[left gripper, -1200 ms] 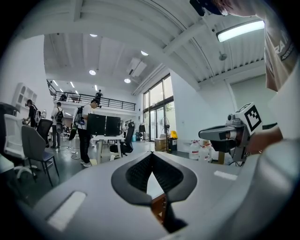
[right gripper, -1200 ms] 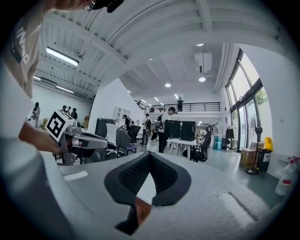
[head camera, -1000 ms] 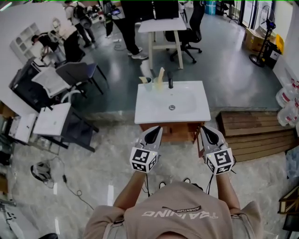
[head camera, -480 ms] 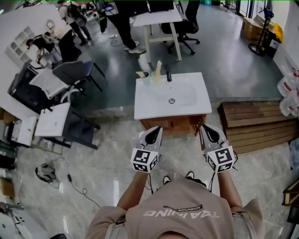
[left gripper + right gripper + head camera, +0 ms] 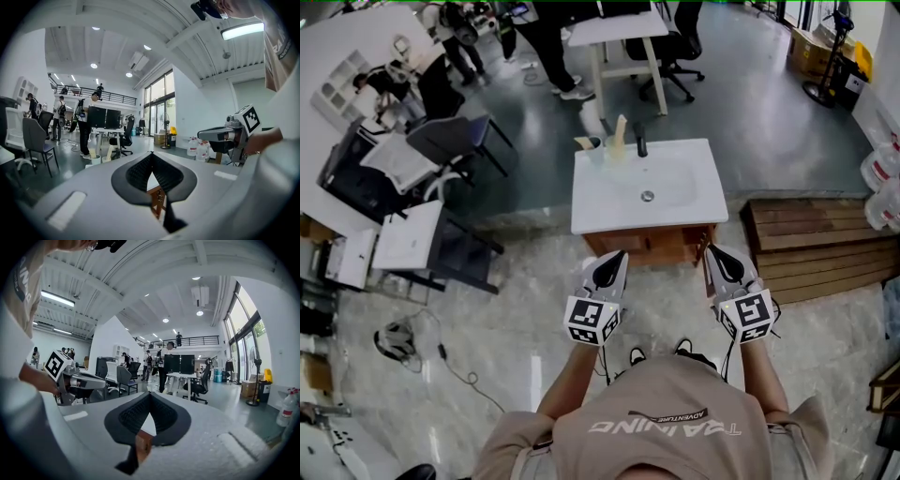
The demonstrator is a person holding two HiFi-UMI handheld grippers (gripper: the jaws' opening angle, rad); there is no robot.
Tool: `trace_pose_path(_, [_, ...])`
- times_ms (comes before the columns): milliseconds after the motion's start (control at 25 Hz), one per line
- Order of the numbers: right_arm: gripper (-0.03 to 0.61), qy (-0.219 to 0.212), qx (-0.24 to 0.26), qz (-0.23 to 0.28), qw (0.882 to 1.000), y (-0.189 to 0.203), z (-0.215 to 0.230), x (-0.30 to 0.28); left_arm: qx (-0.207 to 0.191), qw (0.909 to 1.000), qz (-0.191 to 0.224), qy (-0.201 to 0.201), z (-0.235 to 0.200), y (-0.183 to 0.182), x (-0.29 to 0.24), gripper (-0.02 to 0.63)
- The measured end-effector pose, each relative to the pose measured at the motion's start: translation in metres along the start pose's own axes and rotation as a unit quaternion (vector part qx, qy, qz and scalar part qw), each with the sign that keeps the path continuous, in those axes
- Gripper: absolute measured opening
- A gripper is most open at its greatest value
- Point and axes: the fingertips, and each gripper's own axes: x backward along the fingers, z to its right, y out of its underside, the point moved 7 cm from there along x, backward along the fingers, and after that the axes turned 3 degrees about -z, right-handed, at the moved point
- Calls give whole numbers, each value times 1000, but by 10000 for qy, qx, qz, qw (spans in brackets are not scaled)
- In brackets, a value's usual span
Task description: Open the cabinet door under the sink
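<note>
A white sink (image 5: 675,211) tops a wooden cabinet (image 5: 652,246) in the middle of the head view. From above, only a narrow strip of the cabinet front shows, and I cannot tell how its door stands. My left gripper (image 5: 617,255) is shut and empty, level, with its tip just short of the cabinet's left front. My right gripper (image 5: 712,249) is also shut and empty, by the cabinet's right front corner. In the left gripper view the closed jaws (image 5: 151,154) frame a sliver of the cabinet (image 5: 158,202). The right gripper view shows its shut jaws (image 5: 150,393) and brown wood (image 5: 143,446) below.
Stacked wooden pallets (image 5: 816,246) lie right of the cabinet, with water jugs (image 5: 883,192) beyond. Cups (image 5: 596,148) and a black faucet (image 5: 641,142) stand at the sink's back edge. White desks (image 5: 408,236) and a chair (image 5: 450,141) crowd the left. People stand at the far tables.
The head camera has shifted slightly, so the sink sits a bit higher in view and the gripper tips no longer overlap the cabinet front. Both grippers stay shut.
</note>
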Motion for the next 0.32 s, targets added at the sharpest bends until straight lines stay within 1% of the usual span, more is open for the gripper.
trace_pose_path(320, [0, 0, 53, -21, 10000, 3, 3, 4, 61, 9999, 33, -139, -4, 4, 5, 18])
